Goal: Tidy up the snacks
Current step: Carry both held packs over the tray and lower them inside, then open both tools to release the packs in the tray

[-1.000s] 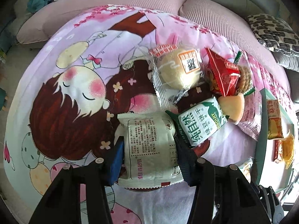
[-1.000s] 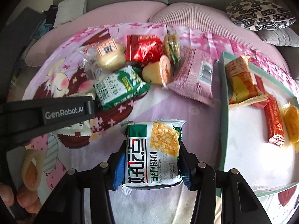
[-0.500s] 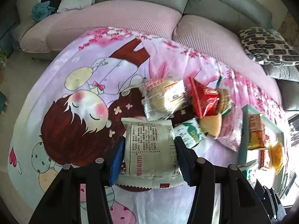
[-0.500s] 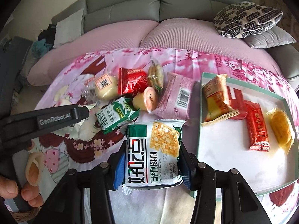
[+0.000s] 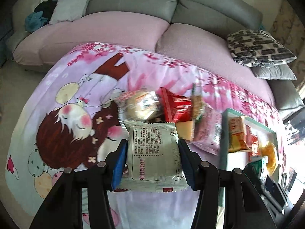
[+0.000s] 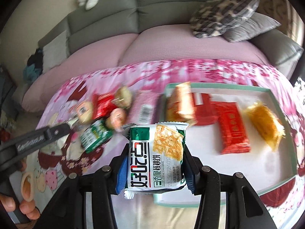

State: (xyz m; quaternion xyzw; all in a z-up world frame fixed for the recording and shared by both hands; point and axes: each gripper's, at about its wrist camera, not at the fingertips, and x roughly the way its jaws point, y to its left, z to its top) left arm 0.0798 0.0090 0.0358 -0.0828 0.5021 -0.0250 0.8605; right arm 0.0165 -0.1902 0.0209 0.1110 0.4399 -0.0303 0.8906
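Note:
My left gripper [image 5: 152, 162] is shut on a pale snack packet [image 5: 153, 156] shown back side up, lifted above the cartoon cloth. My right gripper [image 6: 155, 161] is shut on a green-and-white walnut cookie packet [image 6: 156, 156], held over the near left corner of the tray [image 6: 219, 85]. Inside that green-rimmed tray lie an orange packet [image 6: 180, 103], a red bar [image 6: 233, 129] and a yellow packet [image 6: 265, 122]. A pile of loose snacks [image 5: 167, 110] lies on the cloth left of the tray, with a green milk biscuit packet [image 6: 96, 136] at its near side.
The cloth [image 5: 80, 99] covers a low surface in front of a grey and pink sofa [image 5: 122, 30] with a patterned cushion [image 5: 259, 47]. In the right wrist view the left gripper's handle [image 6: 32, 143] and a person's fingers [image 6: 21, 206] fill the lower left.
Both grippers have risen with their packets still held. The right one has shifted right, so the tray now lies under and beyond its packet. The snack pile looks smaller and farther in both views.

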